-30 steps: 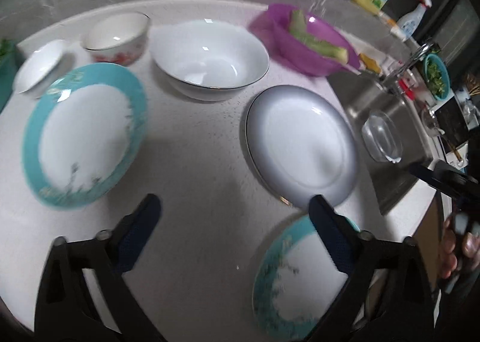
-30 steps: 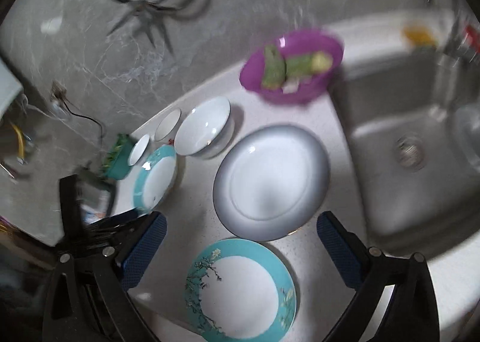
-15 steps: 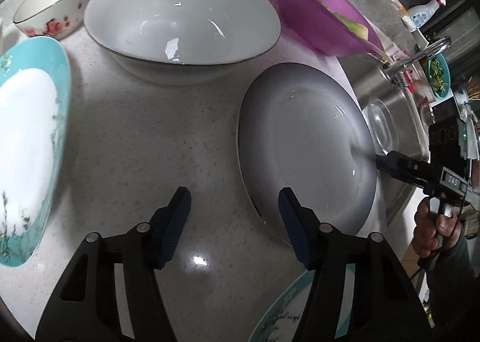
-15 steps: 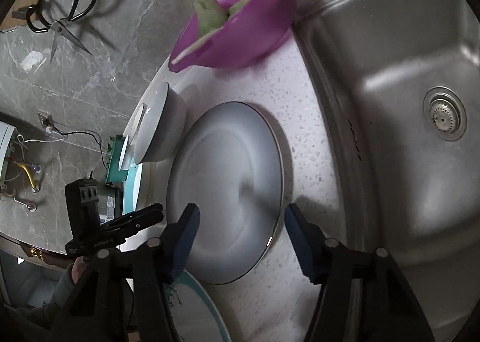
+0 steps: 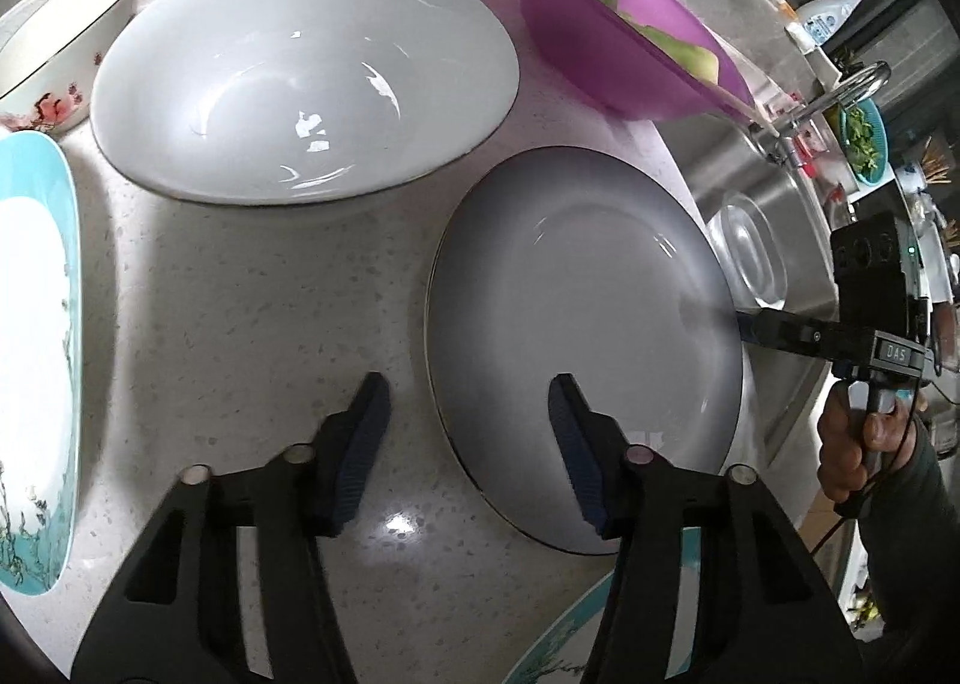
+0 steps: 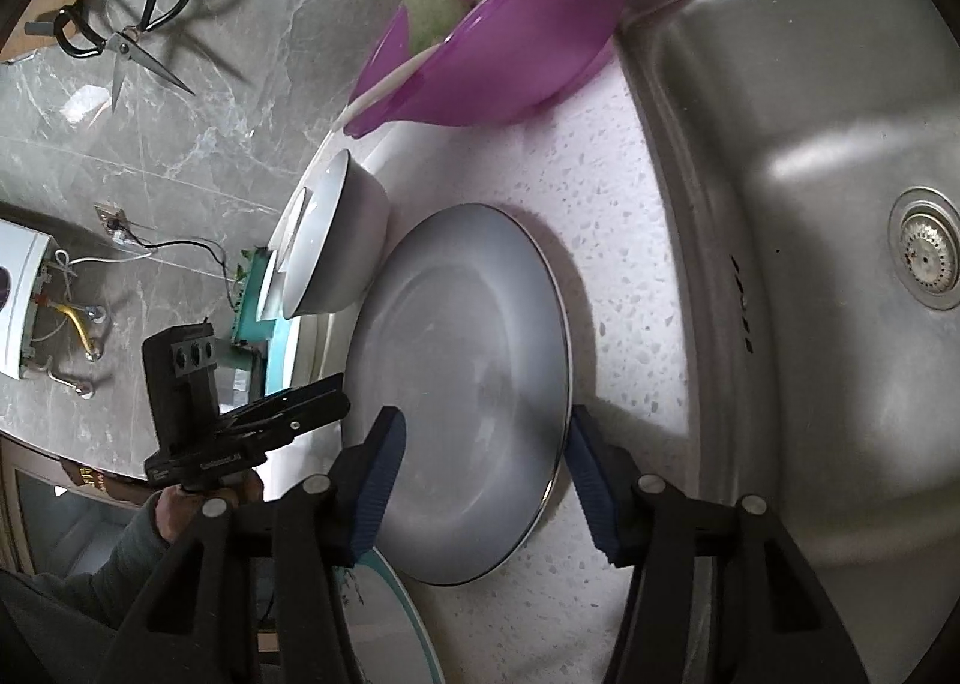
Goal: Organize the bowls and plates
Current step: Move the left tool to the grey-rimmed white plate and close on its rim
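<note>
Grey plate [image 5: 582, 324] flat on speckled countertop [image 5: 240, 324], between white bowl [image 5: 300, 72] and sink [image 6: 810, 204].
Left gripper [image 5: 468, 444] and right gripper [image 6: 486, 480] both spread wide, straddling opposite rims, apparently not yet touching.

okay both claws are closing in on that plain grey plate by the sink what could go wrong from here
1. The grey plate lies flat on the counter, so the right claw straddling its rim may slip off rather than grip.
2. The plate sits near the sink edge; a nudge could slide it in.
3. The left claw works close to the white bowl and could bump it.
</note>
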`<state>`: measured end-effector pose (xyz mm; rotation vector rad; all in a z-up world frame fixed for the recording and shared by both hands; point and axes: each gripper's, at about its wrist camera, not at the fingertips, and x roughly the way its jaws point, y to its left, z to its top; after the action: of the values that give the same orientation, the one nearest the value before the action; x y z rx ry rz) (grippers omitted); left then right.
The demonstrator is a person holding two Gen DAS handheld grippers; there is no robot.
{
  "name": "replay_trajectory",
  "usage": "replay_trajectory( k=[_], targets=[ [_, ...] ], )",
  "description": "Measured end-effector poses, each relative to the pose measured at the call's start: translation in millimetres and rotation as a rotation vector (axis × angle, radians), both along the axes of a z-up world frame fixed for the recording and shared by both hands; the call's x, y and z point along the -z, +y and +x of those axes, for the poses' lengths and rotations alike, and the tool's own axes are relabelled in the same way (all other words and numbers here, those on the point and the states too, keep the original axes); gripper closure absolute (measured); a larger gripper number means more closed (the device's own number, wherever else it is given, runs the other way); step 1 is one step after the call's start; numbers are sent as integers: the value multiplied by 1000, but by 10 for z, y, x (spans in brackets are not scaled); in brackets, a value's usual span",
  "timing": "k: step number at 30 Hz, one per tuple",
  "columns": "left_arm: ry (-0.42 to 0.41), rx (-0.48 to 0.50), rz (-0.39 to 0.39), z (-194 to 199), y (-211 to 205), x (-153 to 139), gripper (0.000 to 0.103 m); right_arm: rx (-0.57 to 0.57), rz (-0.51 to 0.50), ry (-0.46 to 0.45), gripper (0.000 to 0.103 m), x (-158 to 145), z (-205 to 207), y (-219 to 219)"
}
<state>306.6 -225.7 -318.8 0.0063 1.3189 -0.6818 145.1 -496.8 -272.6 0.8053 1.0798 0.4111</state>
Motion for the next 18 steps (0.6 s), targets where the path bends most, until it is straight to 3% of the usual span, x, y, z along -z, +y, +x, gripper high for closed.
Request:
replay_trajectory(
  k=[3, 11, 14, 16, 18],
  targets=[
    [12, 5, 1, 18, -41, 17, 69, -13, -4, 8, 47, -6, 19, 2],
    [-25, 35, 69, -97, 57, -39, 70, -39, -98, 31, 50, -62, 59, 77],
    [-21, 32, 66, -73, 50, -43, 72, -60, -159, 47, 63, -88, 99, 121],
    [-18, 33, 70, -57, 57, -33, 73, -49, -187, 76, 85, -64, 115, 82],
    [-14, 40, 78, -47, 49, -29, 75, -37, -173, 96, 86, -24, 120, 30]
  ],
)
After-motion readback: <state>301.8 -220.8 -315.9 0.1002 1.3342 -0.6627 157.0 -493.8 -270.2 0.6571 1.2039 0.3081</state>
